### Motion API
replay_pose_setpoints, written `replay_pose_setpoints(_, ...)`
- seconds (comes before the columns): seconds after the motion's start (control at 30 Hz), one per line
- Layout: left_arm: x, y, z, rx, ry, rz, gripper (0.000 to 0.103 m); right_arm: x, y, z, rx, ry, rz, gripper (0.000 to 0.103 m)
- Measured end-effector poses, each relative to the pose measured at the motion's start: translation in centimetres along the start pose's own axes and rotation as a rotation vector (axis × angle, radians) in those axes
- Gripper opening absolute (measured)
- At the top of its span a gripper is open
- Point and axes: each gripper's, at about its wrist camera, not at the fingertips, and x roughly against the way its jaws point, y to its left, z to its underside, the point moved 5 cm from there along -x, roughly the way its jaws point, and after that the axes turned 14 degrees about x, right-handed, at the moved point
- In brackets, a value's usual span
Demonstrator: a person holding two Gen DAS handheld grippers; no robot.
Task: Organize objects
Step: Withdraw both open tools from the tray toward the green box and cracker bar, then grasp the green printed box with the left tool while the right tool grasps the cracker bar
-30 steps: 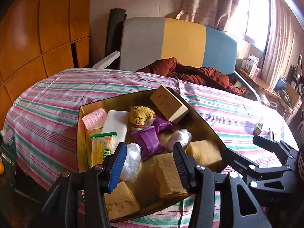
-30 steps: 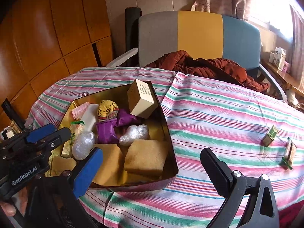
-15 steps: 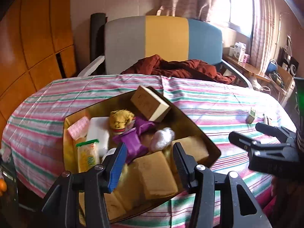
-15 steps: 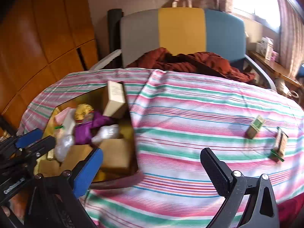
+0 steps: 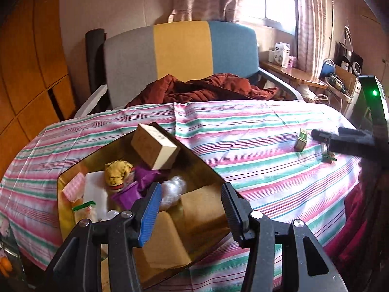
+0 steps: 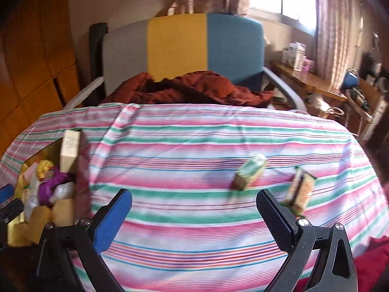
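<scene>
Hovering over the gold tray (image 5: 73,168), left hand-held gripper (image 5: 189,202) partly spread, nothing pinched between its fingers. Right hand-held gripper (image 6: 194,209) spread wide above the striped cloth (image 6: 194,146) on the bench, also gripping nothing.

Inside the tray: a tan box (image 5: 153,146) leaning tilted against the far rim, a yellow toy (image 5: 118,174), a purple wrapper (image 5: 143,178), a pink waffle-like piece (image 5: 73,189), a white block (image 5: 96,192), a clear plastic ball (image 5: 173,191), a snack bag with a green top (image 5: 82,210) and brown sponges (image 5: 201,209) at the near end.

Out on the cloth, well apart from the tray: a small green box (image 6: 249,174) and, just beside it, a small packet (image 6: 297,193). Both blurred in the right view. Small packet just past the right finger (image 6: 277,219) of the right hand-held gripper, small green box ahead between the two fingers.

Behind the bench: a chair (image 5: 182,56) in grey, yellow and blue, with a dark red blanket (image 5: 201,87) heaped on its seat.
</scene>
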Motion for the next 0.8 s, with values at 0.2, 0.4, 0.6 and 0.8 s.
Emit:
replay_pose_setpoints(0.2,-0.8,-2.2,-0.3,-0.04,0.012,0.024,0.051,-0.4,-7.0,0.0,-0.112,-0.01,0.121,0.103)
replay_pose_setpoints(0.4,-1.9,-4.7,-0.8,-0.08,0.022,0.041,0.051,-1.6,-12.4,1.5,-0.248,-0.005,0.195,0.103)
replay_pose_setpoints(0.6,-3.4,-7.1,-0.8,-0.11,0.047,0.068,0.051,-1.8,-14.6,2.8,-0.39,-0.007,0.175,0.103)
replay_pose_setpoints(0.8,-4.5,-9.1,-0.1,-0.146,0.08,0.088,0.051,-2.0,-15.0,3.3,-0.443,-0.008,0.148,0.103)
